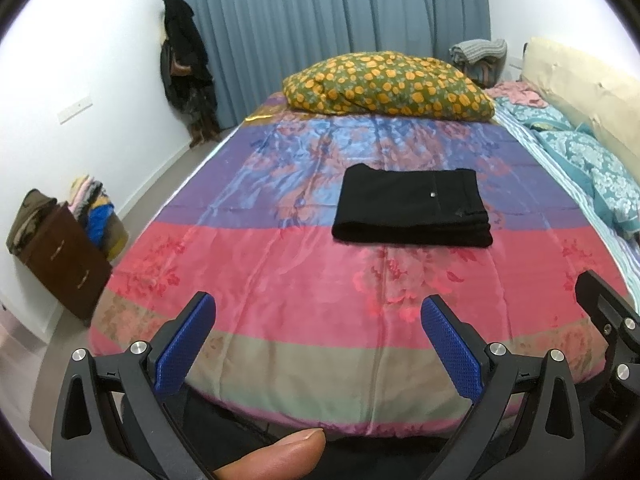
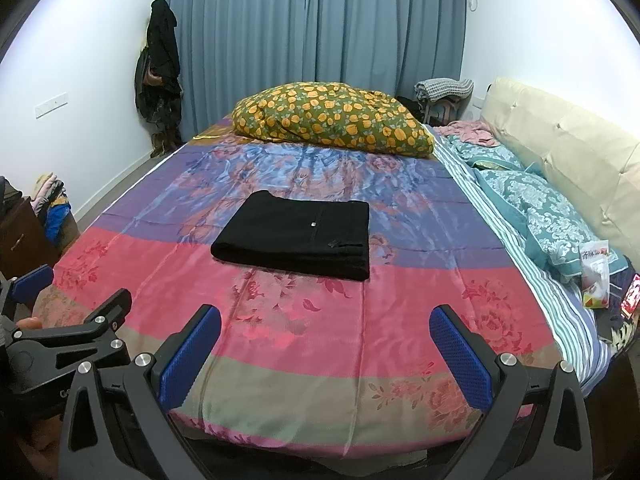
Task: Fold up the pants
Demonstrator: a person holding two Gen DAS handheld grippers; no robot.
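Black pants (image 1: 412, 208) lie folded into a flat rectangle on the bed's striped floral bedspread (image 1: 280, 272); they also show in the right wrist view (image 2: 296, 236). My left gripper (image 1: 318, 308) is open and empty, held above the near edge of the bed, well short of the pants. My right gripper (image 2: 326, 320) is open and empty, also back at the near edge. The right gripper's black frame (image 1: 608, 320) shows at the right of the left wrist view. The left gripper's frame (image 2: 72, 328) shows at the left of the right wrist view.
A yellow-flowered folded quilt (image 1: 388, 84) lies at the far end of the bed. Teal pillows (image 2: 552, 220) and a cream headboard (image 2: 560, 140) run along the right side. A brown drawer cabinet (image 1: 64, 256) with clothes stands at the left wall. Blue curtains (image 2: 316, 40) hang behind.
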